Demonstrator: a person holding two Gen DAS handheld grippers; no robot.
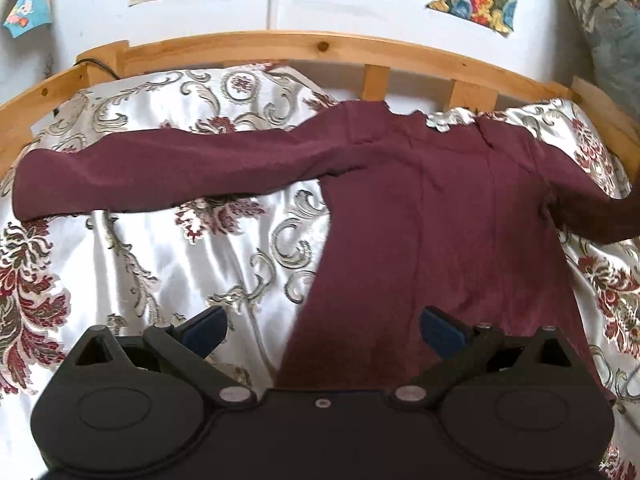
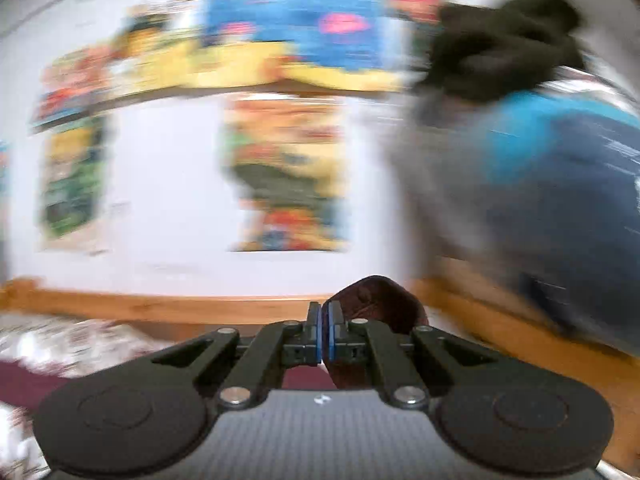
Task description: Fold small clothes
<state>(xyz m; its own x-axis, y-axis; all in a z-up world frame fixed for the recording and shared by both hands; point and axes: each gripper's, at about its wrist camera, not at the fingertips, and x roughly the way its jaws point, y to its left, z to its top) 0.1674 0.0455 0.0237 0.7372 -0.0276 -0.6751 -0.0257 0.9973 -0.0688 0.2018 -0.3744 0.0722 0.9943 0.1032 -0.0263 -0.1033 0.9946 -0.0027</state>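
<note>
A maroon long-sleeved top (image 1: 440, 232) lies spread on the bed, body toward me, one sleeve (image 1: 160, 176) stretched out to the left, the other running off the right edge. My left gripper (image 1: 322, 330) is open and empty, hovering over the top's lower left hem. My right gripper (image 2: 322, 330) is shut on a fold of the maroon top (image 2: 384, 300), lifted above the bed; this view is blurred by motion.
The bed has a white satin cover with a red floral pattern (image 1: 140, 272) and a wooden headboard rail (image 1: 280, 46). Colourful posters (image 2: 288, 168) hang on the white wall. A heap of dark and blue clothes (image 2: 540, 152) sits at the right.
</note>
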